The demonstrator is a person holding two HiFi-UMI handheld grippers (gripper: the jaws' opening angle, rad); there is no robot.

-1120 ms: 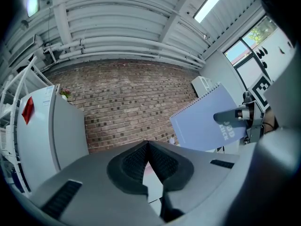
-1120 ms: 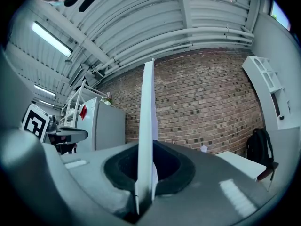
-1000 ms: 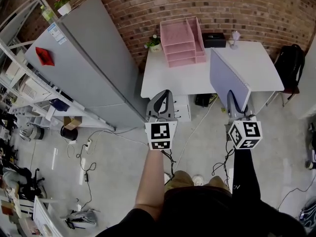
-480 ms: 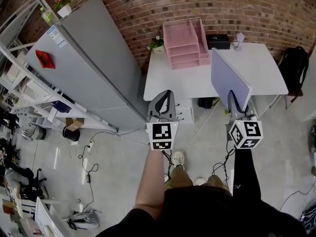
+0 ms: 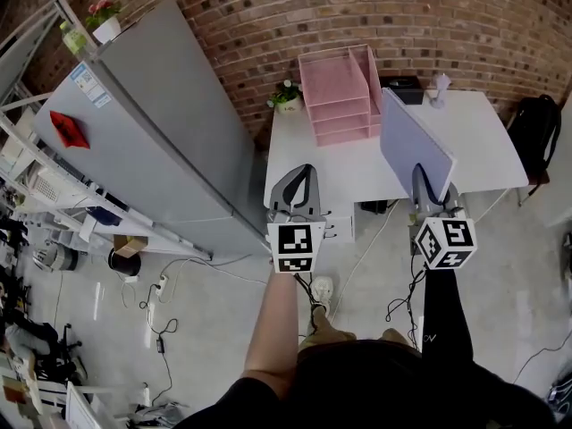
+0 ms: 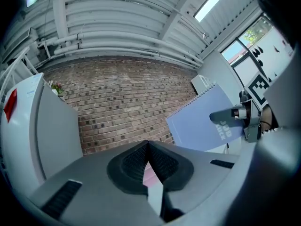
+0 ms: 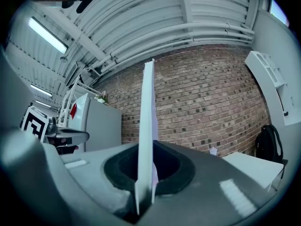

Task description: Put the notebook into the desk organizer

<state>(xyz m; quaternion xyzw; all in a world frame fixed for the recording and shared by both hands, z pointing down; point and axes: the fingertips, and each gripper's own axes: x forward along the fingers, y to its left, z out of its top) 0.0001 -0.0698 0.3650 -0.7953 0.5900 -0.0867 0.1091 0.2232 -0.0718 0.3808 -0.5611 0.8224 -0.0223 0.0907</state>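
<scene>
**Colleague:** Head view first: is there any writing you can read?

**Me:** Only a little. The notebook (image 5: 414,146) has white letters on its lilac-blue cover. In the left gripper view I read "OOD" and under it "UCK". The right gripper (image 5: 428,181) covers the rest. Each gripper carries a cube (image 5: 295,245) with black-and-white square markers.

**Colleague:** And materials and shapes?

**Me:** The notebook is thin and flat, with a wire spiral along one edge. The desk organizer (image 5: 338,92) is a stack of pink trays at 12 o'clock. It stands on a white desk (image 5: 357,159) against a red brick wall (image 5: 268,16).

**Colleague:** What about the fingers?

**Me:** The right gripper is clenched on the notebook's lower edge, with its dark pads pressing on both sides. The sheet stands upright from them towards 12 o'clock. In the head view it is held at 1 o'clock, not in the organizer. The left gripper (image 5: 295,186) has its ribbed pads together, with nothing between them.
</scene>
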